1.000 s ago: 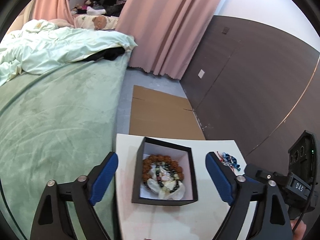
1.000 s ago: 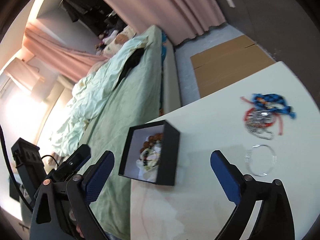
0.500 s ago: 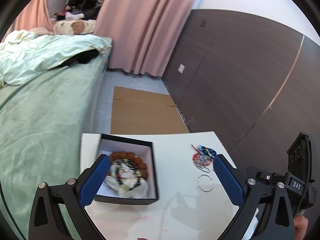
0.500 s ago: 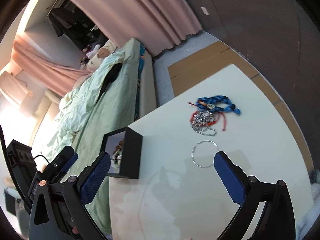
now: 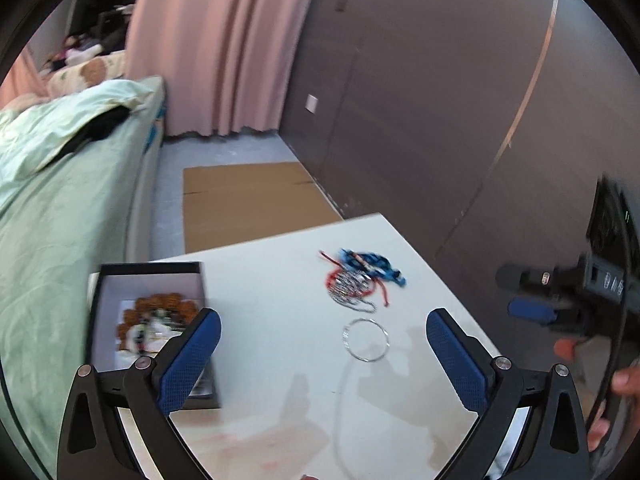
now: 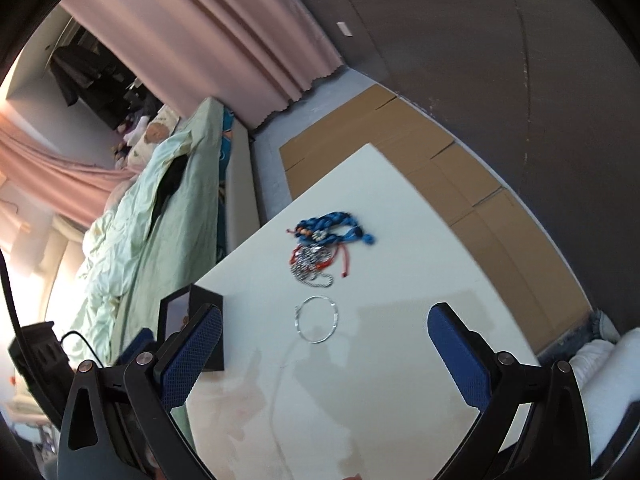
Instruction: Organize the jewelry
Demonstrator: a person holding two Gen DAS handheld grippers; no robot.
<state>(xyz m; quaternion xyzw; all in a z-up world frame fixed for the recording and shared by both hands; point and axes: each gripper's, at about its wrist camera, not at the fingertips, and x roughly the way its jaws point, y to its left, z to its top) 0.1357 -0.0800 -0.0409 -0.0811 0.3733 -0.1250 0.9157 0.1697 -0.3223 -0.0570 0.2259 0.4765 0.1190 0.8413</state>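
A black jewelry box (image 5: 105, 304) with beaded bracelets (image 5: 160, 312) inside stands at the left of the white table (image 5: 280, 360); it also shows in the right wrist view (image 6: 200, 308). A silver bangle (image 5: 366, 339) (image 6: 317, 319) lies on the table. Beyond it lies a tangle of blue cord, red string and silver chain (image 5: 358, 280) (image 6: 320, 248). My left gripper (image 5: 322, 350) is open and empty, above the table, with the bangle just right of midway between its fingers. My right gripper (image 6: 324, 350) is open and empty, the bangle just ahead of it.
A bed with a green cover (image 5: 52, 216) runs along the table's left. Flat cardboard (image 5: 248, 204) lies on the floor beyond the table. A dark panelled wall (image 5: 440, 120) stands on the right. Pink curtains (image 5: 216, 40) hang at the back.
Both grippers have swung right, from over the jewelry box towards the bangle and the tangle. The box has slid to the left in both views. Both stay open.
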